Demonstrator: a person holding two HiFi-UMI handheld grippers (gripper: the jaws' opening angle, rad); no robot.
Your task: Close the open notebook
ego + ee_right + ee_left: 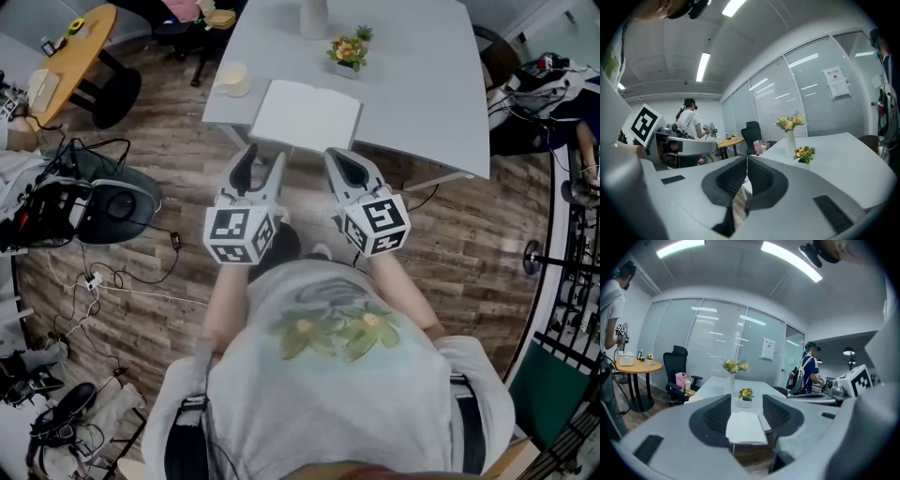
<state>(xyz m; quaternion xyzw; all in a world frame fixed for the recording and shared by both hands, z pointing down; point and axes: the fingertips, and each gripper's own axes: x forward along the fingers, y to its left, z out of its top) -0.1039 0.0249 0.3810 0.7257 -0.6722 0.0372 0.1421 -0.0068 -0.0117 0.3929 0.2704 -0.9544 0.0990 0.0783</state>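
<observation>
The white notebook (306,114) lies open, pages up, at the near edge of the pale grey table (422,94). Both grippers hang in front of that edge, off the table and apart from the book. My left gripper (262,154) is open and empty; in the left gripper view the notebook (746,427) shows beyond the gap of the left gripper (746,399). My right gripper (334,154) is shut with nothing held. Its tips meet in the right gripper view (746,158), with a corner of the book just beyond.
On the table behind the book stand a small flower pot (348,52), a white vase (314,17) and a cream cup (233,80). A round wooden table (80,47) and cables (112,281) lie left. A person with a backpack (808,371) stands far off.
</observation>
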